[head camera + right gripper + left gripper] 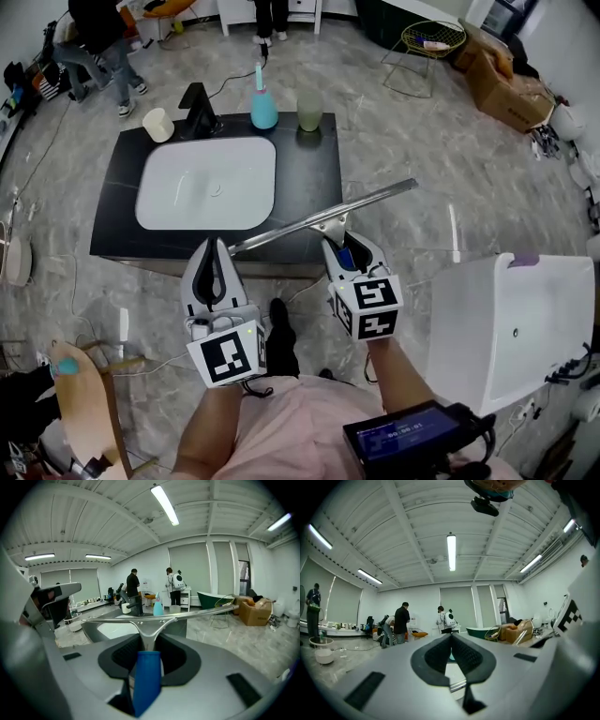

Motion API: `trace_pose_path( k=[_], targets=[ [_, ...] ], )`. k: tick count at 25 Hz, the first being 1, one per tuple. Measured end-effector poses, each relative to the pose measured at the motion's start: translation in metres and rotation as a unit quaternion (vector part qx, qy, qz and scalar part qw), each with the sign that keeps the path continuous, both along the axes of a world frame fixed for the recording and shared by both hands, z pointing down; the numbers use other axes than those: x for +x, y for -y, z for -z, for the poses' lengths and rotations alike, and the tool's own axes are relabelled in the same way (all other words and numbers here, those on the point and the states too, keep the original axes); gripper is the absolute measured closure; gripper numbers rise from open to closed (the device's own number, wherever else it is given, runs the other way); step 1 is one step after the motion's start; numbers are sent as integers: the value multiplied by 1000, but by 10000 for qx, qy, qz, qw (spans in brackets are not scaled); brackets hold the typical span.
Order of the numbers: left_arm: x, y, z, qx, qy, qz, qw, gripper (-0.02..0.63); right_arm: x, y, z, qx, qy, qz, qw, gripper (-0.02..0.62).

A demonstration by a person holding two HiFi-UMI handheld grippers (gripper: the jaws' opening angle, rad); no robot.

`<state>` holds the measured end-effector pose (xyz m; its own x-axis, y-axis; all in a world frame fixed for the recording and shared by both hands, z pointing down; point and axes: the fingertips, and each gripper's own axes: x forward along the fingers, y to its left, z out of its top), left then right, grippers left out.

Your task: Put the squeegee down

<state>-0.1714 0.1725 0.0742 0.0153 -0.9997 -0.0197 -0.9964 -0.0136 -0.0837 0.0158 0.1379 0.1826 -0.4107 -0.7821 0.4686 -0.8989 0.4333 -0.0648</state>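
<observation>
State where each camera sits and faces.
Head view: on the person's head, looking steeply down at the sink counter; forearms, left claw and right claw show.
Left gripper view: on the left claw, level across the room toward people; its shut jaws show.
Right gripper view: on the right claw, facing the sink counter; its jaws grip the squeegee.
Shared: head and right gripper views both show squeegee and blue bottle.
</observation>
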Motion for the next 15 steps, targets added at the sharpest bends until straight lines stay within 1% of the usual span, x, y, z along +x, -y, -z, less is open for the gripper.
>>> trace_pose_path(
  k=[3, 8, 15],
  targets=[
    [-17, 38, 1, -35, 9, -29, 10000, 597, -17, 36, -2, -49, -4, -19, 10000, 471],
    [-36, 86, 4, 17, 35, -128, 9999, 597, -36, 86, 0, 1, -34, -85, 10000, 471],
    [-51, 121, 23, 201, 36, -195, 9996, 597, -47, 121, 18, 166, -60, -198, 9996, 471]
  ],
)
